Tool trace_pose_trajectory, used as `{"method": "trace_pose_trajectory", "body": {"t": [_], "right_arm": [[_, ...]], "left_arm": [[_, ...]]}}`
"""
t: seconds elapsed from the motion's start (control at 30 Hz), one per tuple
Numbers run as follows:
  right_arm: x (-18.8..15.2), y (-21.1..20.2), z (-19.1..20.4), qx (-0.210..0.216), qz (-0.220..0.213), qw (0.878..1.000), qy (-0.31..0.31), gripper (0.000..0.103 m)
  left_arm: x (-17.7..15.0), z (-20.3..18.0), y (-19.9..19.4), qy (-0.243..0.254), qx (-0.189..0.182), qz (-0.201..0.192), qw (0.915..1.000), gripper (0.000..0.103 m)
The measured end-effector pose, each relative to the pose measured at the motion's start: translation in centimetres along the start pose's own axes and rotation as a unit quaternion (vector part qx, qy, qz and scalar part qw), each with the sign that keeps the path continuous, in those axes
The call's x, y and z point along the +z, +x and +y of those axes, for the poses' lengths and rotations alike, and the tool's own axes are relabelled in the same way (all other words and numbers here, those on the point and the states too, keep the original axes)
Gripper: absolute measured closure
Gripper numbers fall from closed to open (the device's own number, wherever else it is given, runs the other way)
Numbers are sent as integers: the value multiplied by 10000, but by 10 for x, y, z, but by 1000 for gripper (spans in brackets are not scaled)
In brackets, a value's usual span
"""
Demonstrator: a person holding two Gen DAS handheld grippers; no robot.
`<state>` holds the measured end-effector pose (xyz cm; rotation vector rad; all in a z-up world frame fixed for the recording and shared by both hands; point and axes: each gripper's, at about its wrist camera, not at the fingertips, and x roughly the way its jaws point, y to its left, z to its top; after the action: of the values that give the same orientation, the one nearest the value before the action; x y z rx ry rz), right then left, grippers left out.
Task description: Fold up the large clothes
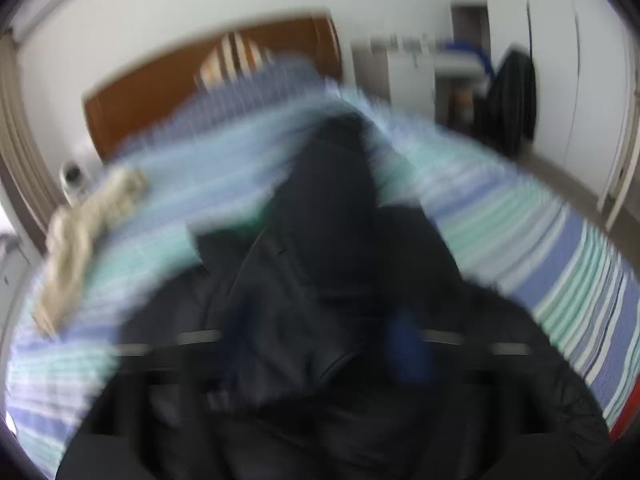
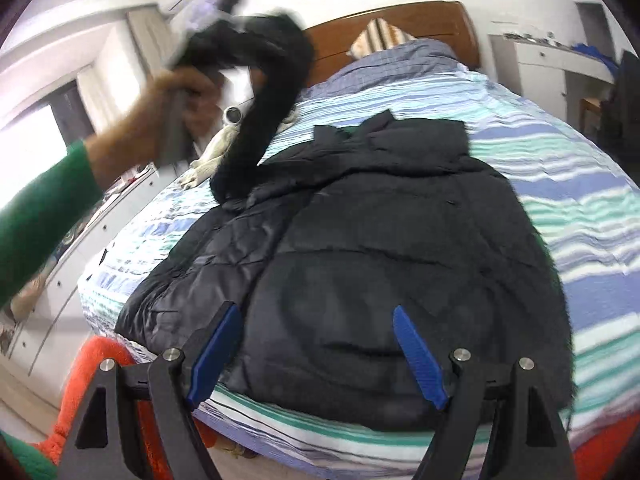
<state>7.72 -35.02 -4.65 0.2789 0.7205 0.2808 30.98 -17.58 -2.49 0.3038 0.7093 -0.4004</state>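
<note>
A large black puffer jacket (image 2: 380, 216) lies spread on the striped bed (image 2: 580, 208). My right gripper (image 2: 316, 320) is open and empty, its blue pads (image 2: 218, 344) hovering over the jacket's near hem. My left gripper (image 2: 200, 40), held by a hand in a green sleeve, is raised at the upper left and is shut on the jacket's left sleeve (image 2: 264, 92), which hangs from it down to the jacket. The left wrist view is blurred; black sleeve fabric (image 1: 320, 260) fills its middle and hides the fingers.
A beige cloth (image 1: 88, 220) lies at the bed's left edge. A wooden headboard (image 2: 432, 20) and striped pillow (image 2: 380, 36) are at the far end. White drawers (image 2: 52, 280) stand left. An orange blanket (image 2: 100, 380) hangs at the near left corner.
</note>
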Motion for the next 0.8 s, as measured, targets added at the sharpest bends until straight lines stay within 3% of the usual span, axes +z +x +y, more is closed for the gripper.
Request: {"method": "trace_pose_trajectory", "body": {"t": [0.07, 0.13, 0.3, 0.4, 0.53, 0.57, 0.63, 0.73, 0.8], "right_arm": [[-3, -7, -9, -82, -3, 9999, 137, 22], [-4, -16, -18, -144, -83, 9995, 282, 22], [16, -28, -40, -168, -269, 9984, 476, 22], [57, -9, -52, 213, -309, 9975, 593, 22], [122, 55, -92, 849, -185, 9862, 1411, 22], [132, 68, -97, 788, -198, 9859, 1461, 22], [158, 104, -108, 255, -201, 9891, 1437, 22], [180, 168, -123, -66, 302, 9875, 1546, 22], [183, 205, -133, -166, 763, 9800, 1831, 24]], "left_arm": [[-40, -27, 26, 51, -116, 634, 9979, 16], [-65, -37, 27, 215, -248, 910, 9953, 18], [-100, 10, -38, 57, -496, 772, 9958, 14], [-106, 44, -63, -253, -209, 639, 9974, 12], [-130, 106, -99, -786, 527, 492, 9943, 11], [-137, 120, -109, -929, 625, 470, 9926, 11], [-155, 145, -131, -1258, 772, 411, 9882, 10], [-176, 167, -149, -1480, 1014, 397, 9830, 7], [-187, 177, -152, -1528, 1204, 427, 9800, 7]]}}
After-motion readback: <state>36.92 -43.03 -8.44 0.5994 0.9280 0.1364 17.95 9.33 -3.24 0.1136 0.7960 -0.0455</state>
